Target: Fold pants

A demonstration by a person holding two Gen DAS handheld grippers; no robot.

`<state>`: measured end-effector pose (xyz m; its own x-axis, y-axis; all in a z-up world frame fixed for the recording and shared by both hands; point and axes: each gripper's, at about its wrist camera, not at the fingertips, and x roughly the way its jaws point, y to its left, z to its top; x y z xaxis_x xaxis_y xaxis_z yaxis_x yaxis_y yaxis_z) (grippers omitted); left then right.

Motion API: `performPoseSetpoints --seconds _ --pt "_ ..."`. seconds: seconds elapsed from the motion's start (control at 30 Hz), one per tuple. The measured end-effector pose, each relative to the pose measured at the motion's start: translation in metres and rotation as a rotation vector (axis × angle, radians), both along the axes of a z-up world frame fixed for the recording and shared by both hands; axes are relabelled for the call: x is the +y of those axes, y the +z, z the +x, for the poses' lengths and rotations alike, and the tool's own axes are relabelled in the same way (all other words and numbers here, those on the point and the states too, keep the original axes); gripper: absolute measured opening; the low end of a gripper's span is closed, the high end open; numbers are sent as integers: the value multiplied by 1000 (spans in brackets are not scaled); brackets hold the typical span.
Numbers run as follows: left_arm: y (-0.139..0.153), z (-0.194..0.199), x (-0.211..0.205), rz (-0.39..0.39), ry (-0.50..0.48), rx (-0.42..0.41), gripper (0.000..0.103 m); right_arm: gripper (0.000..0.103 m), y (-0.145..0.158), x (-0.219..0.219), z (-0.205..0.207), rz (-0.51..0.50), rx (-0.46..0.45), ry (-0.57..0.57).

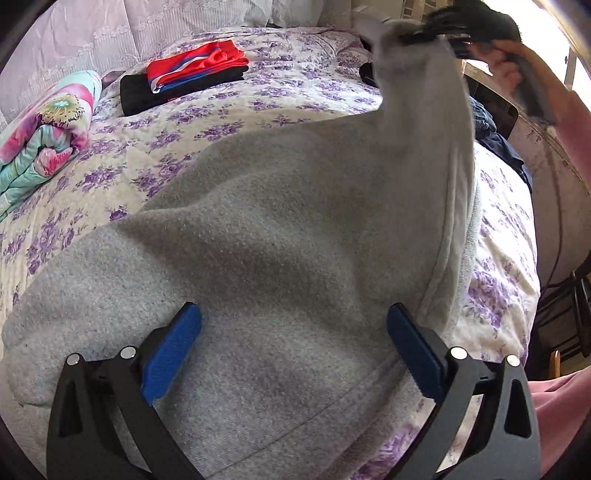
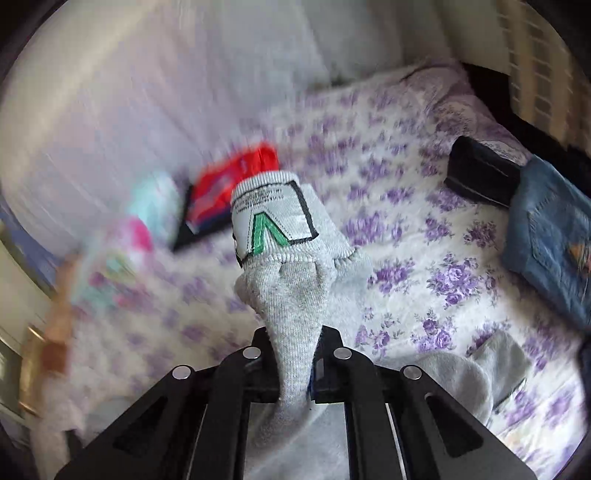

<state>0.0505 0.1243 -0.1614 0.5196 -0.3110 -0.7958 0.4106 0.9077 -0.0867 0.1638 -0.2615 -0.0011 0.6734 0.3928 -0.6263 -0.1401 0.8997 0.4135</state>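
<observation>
The left gripper [image 1: 293,332] is hovering with fingers spread over the grey pants [image 1: 258,240] lying on the bed [image 1: 258,107]. The right gripper [image 2: 295,365] is clenching their labelled waistband, lifting it near the bed's right edge.

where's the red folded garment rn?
Left wrist view, upper left: the red folded garment lies on a black folded garment on the floral bedspread, right of the rolled flowered quilt.

A bed with a purple-flowered quilt [image 1: 258,110] fills the room, a pale lace curtain [image 1: 110,33] hanging behind it (daylight glares from a window [image 1: 576,66] at the right).
</observation>
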Motion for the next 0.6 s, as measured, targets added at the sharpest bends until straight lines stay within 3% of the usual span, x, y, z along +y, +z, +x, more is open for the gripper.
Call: performPoseSetpoints --seconds 0.07,0.13,0.2,0.27,0.3,0.33,0.4,0.43,0.47,0.6 --pt "1 1 2 -15 0 4 99 9 -12 -41 -29 183 -70 -14" --pt "1 2 4 -27 0 9 98 9 -45 -78 -45 339 -97 -48" --pt "1 2 4 -22 -1 5 98 11 -102 -110 -51 440 -30 -124" --pt "1 2 4 -18 -2 -1 98 19 -168 -138 -52 480 144 -263" --pt "2 1 4 -18 -3 -4 98 12 -195 -148 -56 555 189 -290" --pt "2 1 4 -21 -1 -5 98 12 -201 -154 -62 637 141 -262" --pt "1 0 4 -22 -1 -11 98 24 -183 -151 -67 552 115 -249" --pt "1 0 5 -21 -1 -14 98 49 -172 -148 -70 522 82 -235" --pt "1 -1 4 -18 -2 -14 98 68 -159 -144 -70 511 44 -208" --pt "0 -2 2 -3 -10 -21 99 67 -149 -131 -47 448 95 -199"
